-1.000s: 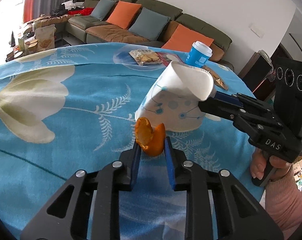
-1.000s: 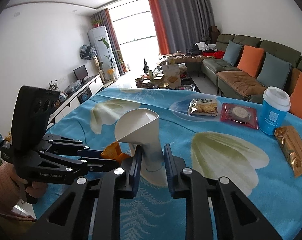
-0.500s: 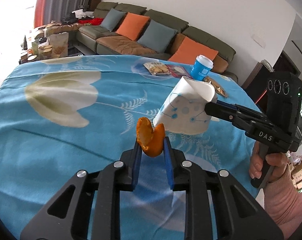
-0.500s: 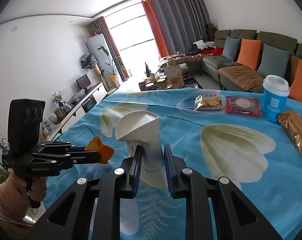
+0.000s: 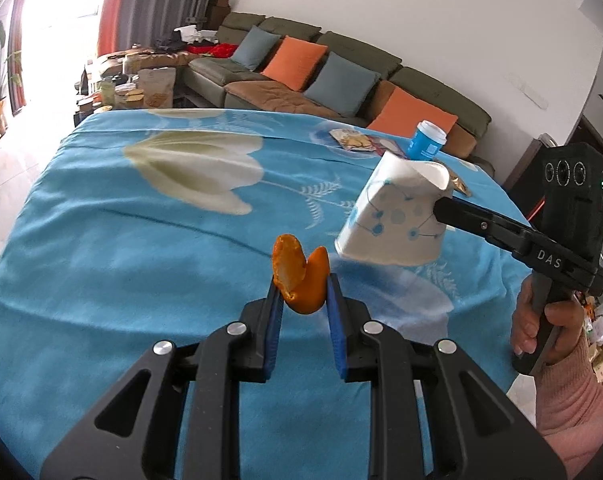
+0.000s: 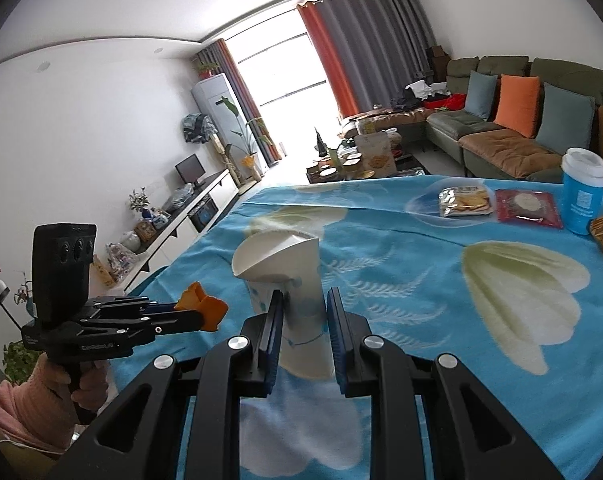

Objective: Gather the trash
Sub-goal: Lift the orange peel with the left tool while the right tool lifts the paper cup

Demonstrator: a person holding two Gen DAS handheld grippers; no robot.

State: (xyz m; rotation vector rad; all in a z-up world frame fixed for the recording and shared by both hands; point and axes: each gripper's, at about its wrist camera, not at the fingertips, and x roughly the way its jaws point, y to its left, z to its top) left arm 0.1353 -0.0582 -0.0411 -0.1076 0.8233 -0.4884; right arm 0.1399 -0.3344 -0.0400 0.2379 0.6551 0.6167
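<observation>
The left gripper (image 5: 301,292) has its fingers (image 5: 272,320) clamped on a piece of orange peel (image 5: 299,280), lifted above the blue flowered desk (image 5: 141,260). The right gripper (image 6: 304,312) pinches a squashed white paper cup (image 6: 285,276), also off the cloth. Far across the desk stand a blue lidded cup (image 6: 583,196) and snack packets (image 6: 465,202).
</observation>
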